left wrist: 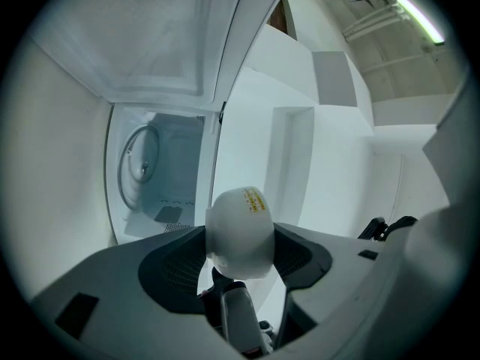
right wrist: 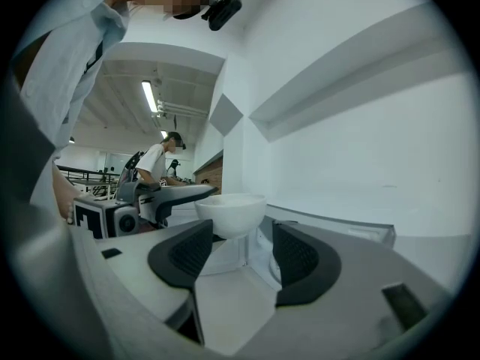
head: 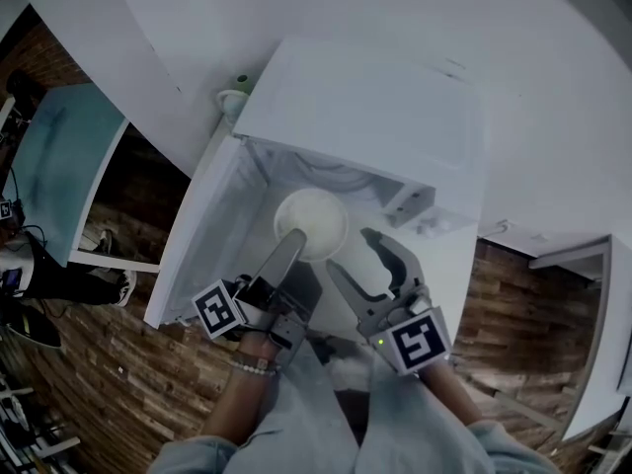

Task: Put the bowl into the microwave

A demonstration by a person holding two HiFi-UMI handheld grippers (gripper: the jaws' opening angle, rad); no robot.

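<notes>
The white bowl (head: 314, 220) hangs at the mouth of the open white microwave (head: 365, 107). My left gripper (head: 294, 243) is shut on it, one finger lying over the near rim. In the left gripper view the bowl (left wrist: 238, 231) fills the gap between the dark pads, a yellow sticker on its side, and the cavity with its round turntable (left wrist: 139, 163) lies beyond. My right gripper (head: 351, 250) stands open just right of the bowl with nothing between its jaws. In the right gripper view the bowl (right wrist: 229, 210) floats ahead of the spread pads, apart from them.
The microwave door (head: 197, 235) swings out to the left. A small green-topped object (head: 237, 89) sits behind the microwave. A teal table (head: 59, 156) stands at far left over a brick-patterned floor. A person (right wrist: 159, 160) stands far off in the right gripper view.
</notes>
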